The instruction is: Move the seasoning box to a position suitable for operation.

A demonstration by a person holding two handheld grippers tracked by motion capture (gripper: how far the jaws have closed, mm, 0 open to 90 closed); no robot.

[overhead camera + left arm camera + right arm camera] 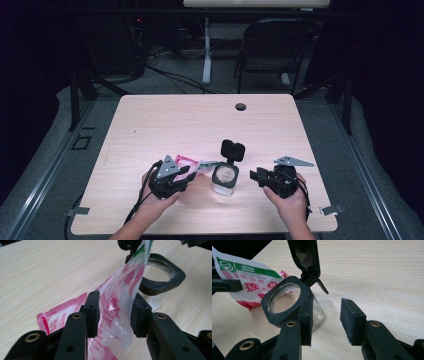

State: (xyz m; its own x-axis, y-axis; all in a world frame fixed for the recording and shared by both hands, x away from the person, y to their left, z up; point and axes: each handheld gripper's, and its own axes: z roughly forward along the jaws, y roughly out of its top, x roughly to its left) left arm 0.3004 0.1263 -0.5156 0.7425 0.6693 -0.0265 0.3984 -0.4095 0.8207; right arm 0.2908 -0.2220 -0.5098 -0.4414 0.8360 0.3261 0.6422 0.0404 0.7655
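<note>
A pink and white plastic snack bag [117, 302] with a green top strip stands between the jaws of my left gripper [116, 310]. The pads stand apart on either side of it and do not squeeze it. The bag's upper end leans toward a clear glass jar [225, 177] with a black square rim. The jar's black flip lid [233, 150] stands open behind it. My right gripper [256, 175] rests just right of the jar, open. In the right gripper view the jar [284, 302] sits beyond the left jaw, and nothing lies between the jaws.
The light wooden table [200, 120] has a cable hole [241, 106] near its far edge. A folding chair [275, 40] and a desk leg stand on the floor beyond the table. Both hands work close to the near edge.
</note>
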